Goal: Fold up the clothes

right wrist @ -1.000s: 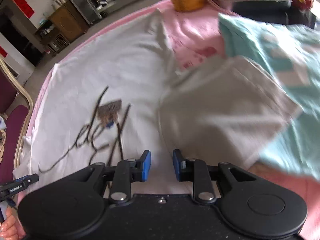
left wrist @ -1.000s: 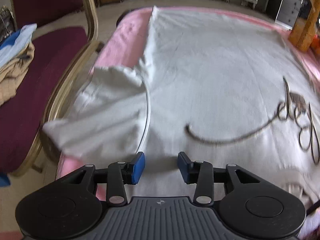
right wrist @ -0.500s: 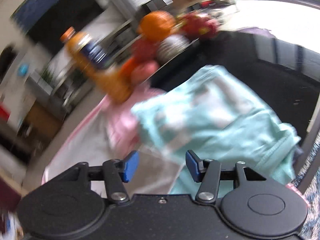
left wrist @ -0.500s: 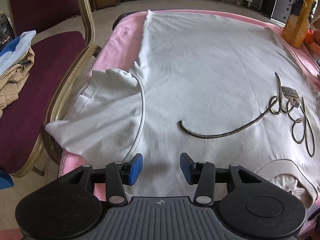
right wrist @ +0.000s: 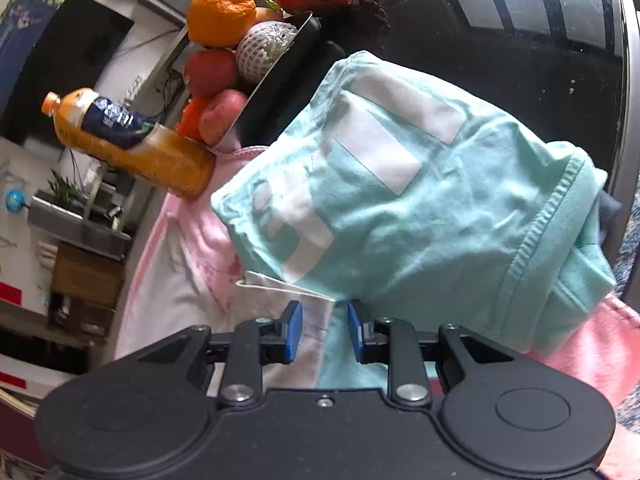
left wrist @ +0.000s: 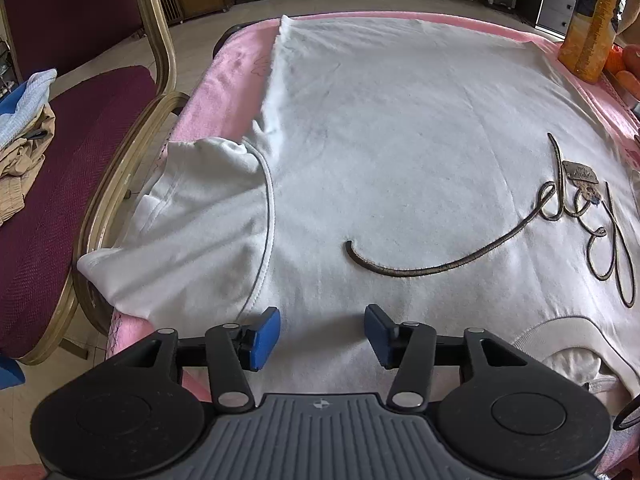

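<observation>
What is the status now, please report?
Left gripper opening, nothing gripped, over the white sweatshirt. Right gripper closing at its sleeve. Mint shirt lies over the sleeve.

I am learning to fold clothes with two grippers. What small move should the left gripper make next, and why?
Probably lower the left gripper onto the white sweatshirt's shoulder below it. Its jaws are opening with nothing between them, and the left sleeve hangs unfolded over the pink cloth's edge.
</observation>
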